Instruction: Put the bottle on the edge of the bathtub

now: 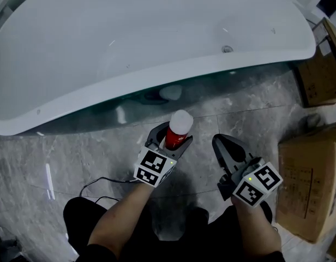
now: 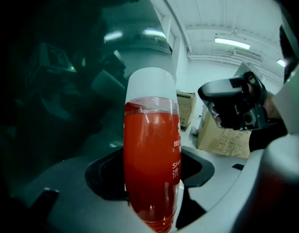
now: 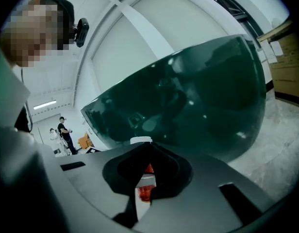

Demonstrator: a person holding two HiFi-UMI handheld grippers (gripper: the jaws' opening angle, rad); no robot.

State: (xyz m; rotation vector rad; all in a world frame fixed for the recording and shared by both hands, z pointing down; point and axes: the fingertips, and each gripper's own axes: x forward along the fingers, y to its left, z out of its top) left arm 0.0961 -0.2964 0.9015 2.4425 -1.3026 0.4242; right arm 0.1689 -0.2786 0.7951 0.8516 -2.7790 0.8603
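As the head view looks steeply down, the left gripper point(image 1: 169, 141) is clamped on a red bottle point(image 1: 173, 137) with a white cap point(image 1: 181, 120). It holds the bottle upright over the grey marble floor point(image 1: 75, 157), just in front of the bathtub point(image 1: 157, 37) and not on its white edge point(image 1: 173, 76). The right gripper point(image 1: 222, 146) sits beside it, near but apart, its jaws brought together with nothing in them. Cardboard boxes point(image 1: 310, 184) stand at the right, and a thin cable point(image 1: 102, 180) lies on the floor near the person's left forearm.

In the left gripper view, the bottle point(image 2: 152, 169) fills the middle, its red body pressed between the two jaws and its cap point(image 2: 150, 84) standing above them. The tub's dark green glossy outer wall point(image 2: 67, 81) rises at the left. The right gripper point(image 2: 232, 103) shows at the right in front of a box.

In the right gripper view, the jaws meet at their tips, closed and empty. Through the narrow slit below them a strip of the red bottle point(image 3: 144, 192) shows, beyond the jaws. The tub's dark wall looms ahead, and two people point(image 3: 62, 132) stand far off at the left.
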